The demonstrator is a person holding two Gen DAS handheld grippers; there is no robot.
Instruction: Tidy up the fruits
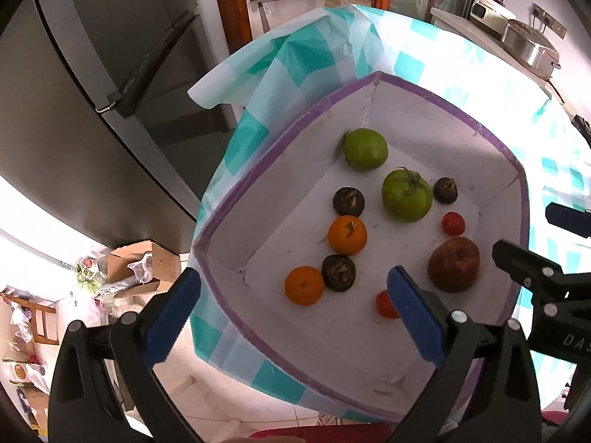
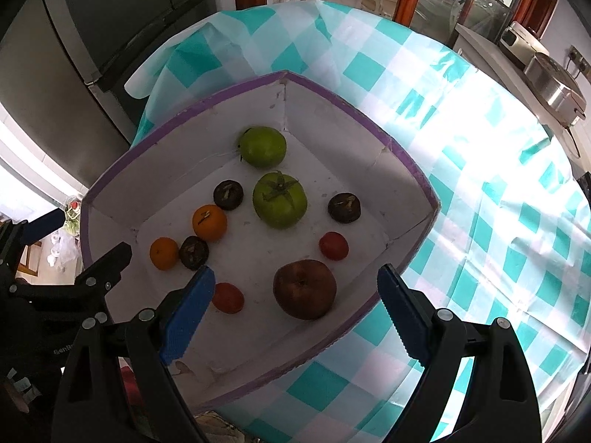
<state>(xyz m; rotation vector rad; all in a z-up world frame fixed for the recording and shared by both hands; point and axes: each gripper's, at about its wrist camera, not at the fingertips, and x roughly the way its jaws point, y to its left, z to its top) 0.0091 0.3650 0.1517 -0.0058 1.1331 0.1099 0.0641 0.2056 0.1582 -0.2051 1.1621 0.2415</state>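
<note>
A white box with a purple rim sits on a teal checked cloth and holds several fruits. Inside are a green round fruit, a green tomato, two oranges, three dark round fruits, two small red tomatoes and a brown-red apple-like fruit. My right gripper hovers open over the brown-red fruit, touching nothing. My left gripper hangs open above the box's near left corner, over an orange, one pad hiding part of a red tomato.
The teal checked tablecloth covers the table to the right of the box. A steel fridge stands to the left. A counter with metal appliances is at the back right. Cardboard boxes and bags lie on the floor.
</note>
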